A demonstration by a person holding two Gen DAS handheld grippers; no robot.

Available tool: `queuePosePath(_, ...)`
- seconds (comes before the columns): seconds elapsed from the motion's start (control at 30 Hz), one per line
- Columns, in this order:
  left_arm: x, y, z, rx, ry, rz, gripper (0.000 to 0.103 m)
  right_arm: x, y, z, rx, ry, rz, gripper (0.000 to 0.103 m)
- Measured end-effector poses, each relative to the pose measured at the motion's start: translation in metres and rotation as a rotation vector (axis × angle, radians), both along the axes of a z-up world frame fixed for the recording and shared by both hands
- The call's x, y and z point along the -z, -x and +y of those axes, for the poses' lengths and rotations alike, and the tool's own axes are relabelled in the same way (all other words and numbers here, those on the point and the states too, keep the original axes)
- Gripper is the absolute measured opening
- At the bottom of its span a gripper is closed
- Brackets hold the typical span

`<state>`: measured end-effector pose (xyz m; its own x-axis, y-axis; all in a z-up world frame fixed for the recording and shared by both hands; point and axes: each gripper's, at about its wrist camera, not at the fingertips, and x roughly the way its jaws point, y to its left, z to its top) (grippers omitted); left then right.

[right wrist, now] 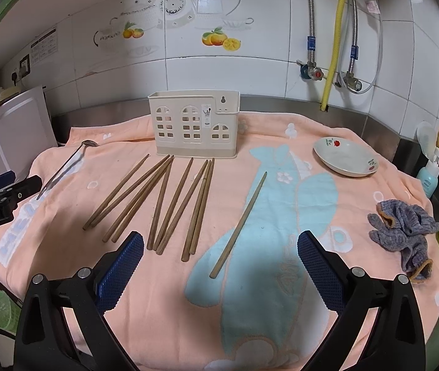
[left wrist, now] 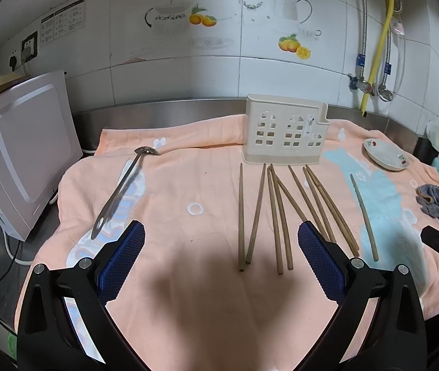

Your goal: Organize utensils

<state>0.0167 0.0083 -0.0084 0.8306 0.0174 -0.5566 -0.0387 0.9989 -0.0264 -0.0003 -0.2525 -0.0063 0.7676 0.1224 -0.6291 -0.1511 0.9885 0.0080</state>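
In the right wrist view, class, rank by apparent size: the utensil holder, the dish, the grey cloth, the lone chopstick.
1. utensil holder
2. dish and grey cloth: these look alike in area, and the cloth lies nearer the camera, so I leave them unranked.
3. lone chopstick: long but thinnest.

Even indoor light, sharp focus, soft foreground shadows, fisheye-warped dark corners.

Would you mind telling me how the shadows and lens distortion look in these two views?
Left wrist view: a broad dark shadow lies on the peach towel between the open left tongs, reaching the near chopstick ends; the fisheye bends the counter edge and darkens the corners. Right wrist view: a shadow crosses the blue fish print by the lone chopstick, between the open right tongs; the wall tiles curve.
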Motion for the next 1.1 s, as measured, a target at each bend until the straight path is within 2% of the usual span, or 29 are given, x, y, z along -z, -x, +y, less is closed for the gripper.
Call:
queuePosePath(0.53, 0.004, -0.012, 0.005, 0.001, 0.003, 0.028, 0.098, 0.008, -0.014, -0.001, 0.013, -0.014, 0.031, 0.096)
queuePosePath(0.83, 0.009, -0.03, 0.008, 0.022, 0.006, 0.072, 0.098, 0.019, -0.029, -0.004, 0.031, -0.012, 0.07, 0.095)
queuePosePath(0.9, 0.012, -0.036, 0.008, 0.032, 0.014, 0.087, 0.098, 0.022, -0.033, -0.005, 0.038, -0.01, 0.081, 0.093)
queuePosePath(0.97, 0.015, -0.042, 0.007, 0.042, 0.02, 0.1, 0.097, 0.024, -0.036, -0.006, 0.041, -0.013, 0.095, 0.083)
queuePosePath(1.1, 0.018, -0.051, 0.007, 0.068, 0.034, 0.116, 0.097, 0.031, -0.044, -0.007, 0.052, -0.021, 0.121, 0.076)
